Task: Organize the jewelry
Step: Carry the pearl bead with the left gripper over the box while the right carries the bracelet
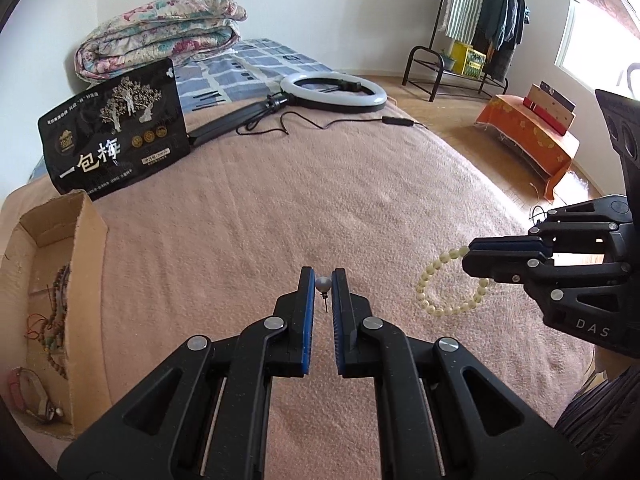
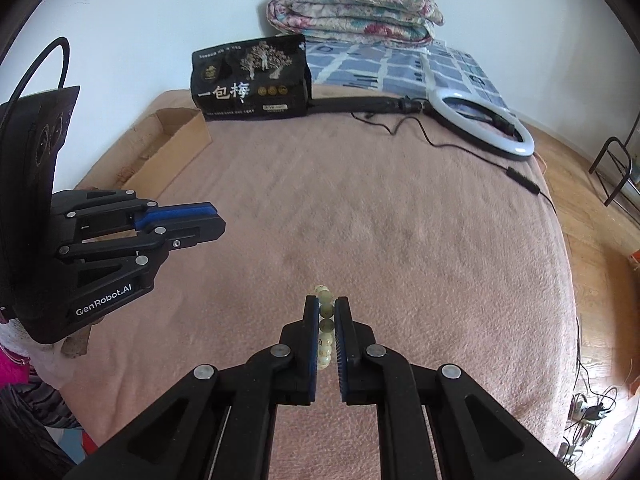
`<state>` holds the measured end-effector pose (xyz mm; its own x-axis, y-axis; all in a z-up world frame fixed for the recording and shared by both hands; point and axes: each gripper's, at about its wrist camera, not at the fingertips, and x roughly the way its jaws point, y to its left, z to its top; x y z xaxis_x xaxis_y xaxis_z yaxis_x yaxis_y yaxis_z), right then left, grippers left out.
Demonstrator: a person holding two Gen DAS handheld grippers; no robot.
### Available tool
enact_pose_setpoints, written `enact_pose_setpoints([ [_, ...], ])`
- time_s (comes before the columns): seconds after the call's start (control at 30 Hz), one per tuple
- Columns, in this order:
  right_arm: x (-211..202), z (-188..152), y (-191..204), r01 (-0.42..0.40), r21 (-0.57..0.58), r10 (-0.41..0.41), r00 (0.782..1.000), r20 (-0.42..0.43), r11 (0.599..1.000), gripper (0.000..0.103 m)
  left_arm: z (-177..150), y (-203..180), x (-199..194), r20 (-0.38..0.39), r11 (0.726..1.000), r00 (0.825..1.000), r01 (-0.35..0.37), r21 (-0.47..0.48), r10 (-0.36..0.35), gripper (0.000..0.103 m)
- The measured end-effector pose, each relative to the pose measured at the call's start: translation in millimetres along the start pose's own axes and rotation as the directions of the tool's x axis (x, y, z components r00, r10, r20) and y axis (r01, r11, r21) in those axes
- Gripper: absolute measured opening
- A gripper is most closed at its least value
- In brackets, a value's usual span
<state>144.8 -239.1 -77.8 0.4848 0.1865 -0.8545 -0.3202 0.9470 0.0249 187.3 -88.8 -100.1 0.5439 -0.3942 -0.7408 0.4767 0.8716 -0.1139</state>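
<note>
My left gripper (image 1: 323, 280) is shut on a pearl stud earring (image 1: 323, 285), its pin hanging down, held above the pink blanket (image 1: 280, 200). My right gripper (image 2: 327, 306) is shut on a pale green bead bracelet (image 2: 326, 322); in the left wrist view the bracelet (image 1: 436, 292) hangs as a loop from the right gripper (image 1: 470, 254). The left gripper also shows in the right wrist view (image 2: 218, 218), at the left. An open cardboard box (image 1: 86, 280) at the left holds bead strings and a pink watch (image 1: 30, 394).
A black snack bag (image 1: 116, 132) stands at the back of the bed, beside a ring light (image 1: 334, 92) with its cable. A folded quilt (image 1: 160, 32) lies behind. The bed edge drops to a wooden floor on the right, with a clothes rack (image 1: 480, 20).
</note>
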Motion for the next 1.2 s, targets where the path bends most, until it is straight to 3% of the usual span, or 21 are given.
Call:
enact_pose_setpoints([
  [0.67,-21.2,29.6,49.4,-0.035,-0.057,0.039,0.997,0.069,0.998,0.005,2.2,31.6,-55.0,0.078,0.999,0.996,-0.033,-0.025,0.035,0.006],
  [1.2,-16.2,66.8,97.4,-0.076,-0.097,0.086,0.991,0.099,0.992,0.005,-1.3,87.9,-96.1,0.134,0.99,0.985,-0.101,-0.099,0.114,0.006],
])
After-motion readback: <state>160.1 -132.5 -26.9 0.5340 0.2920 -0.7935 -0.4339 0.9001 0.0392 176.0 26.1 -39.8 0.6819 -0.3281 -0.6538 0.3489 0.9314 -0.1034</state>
